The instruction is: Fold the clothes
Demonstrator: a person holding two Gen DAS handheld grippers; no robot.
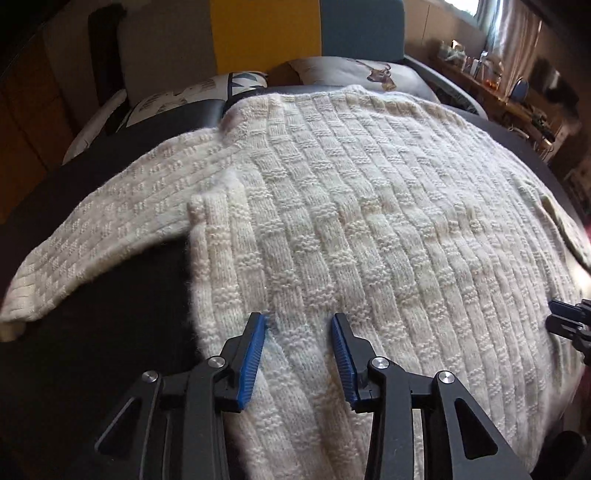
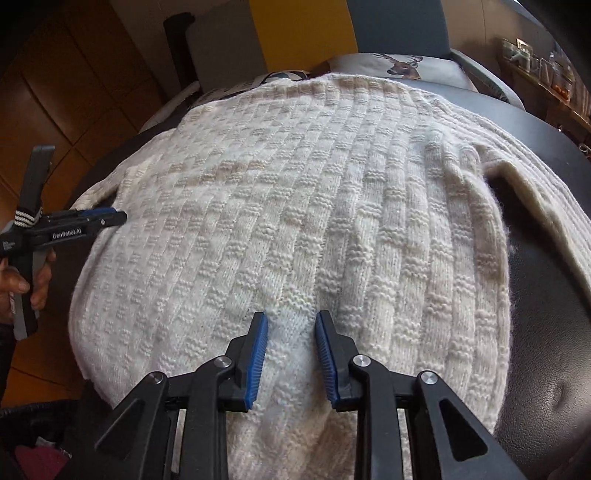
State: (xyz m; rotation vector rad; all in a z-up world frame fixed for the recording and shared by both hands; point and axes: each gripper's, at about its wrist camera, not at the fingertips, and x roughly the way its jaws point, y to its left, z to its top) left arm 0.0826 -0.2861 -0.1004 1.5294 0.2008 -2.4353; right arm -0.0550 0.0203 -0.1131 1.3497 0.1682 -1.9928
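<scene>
A cream knitted sweater [image 1: 351,206] lies spread flat on a dark leather surface [image 1: 110,314]. One sleeve [image 1: 92,236] stretches out to the left in the left wrist view; the other sleeve [image 2: 535,177] lies at the right in the right wrist view. My left gripper [image 1: 299,319] is open, its blue pads just above the near hem on the sweater's left side. My right gripper [image 2: 291,317] is open over the near hem of the sweater [image 2: 314,206] further right. The left gripper also shows at the left edge of the right wrist view [image 2: 110,218], and the right gripper shows at the right edge of the left wrist view [image 1: 565,321].
Patterned cushions [image 1: 207,92] and a deer-print pillow [image 2: 402,64] lie behind the sweater. A yellow and blue panel [image 1: 266,33] stands at the back. A cluttered wooden shelf [image 1: 509,81] runs along the right. Wooden cupboards [image 2: 74,92] are at the left.
</scene>
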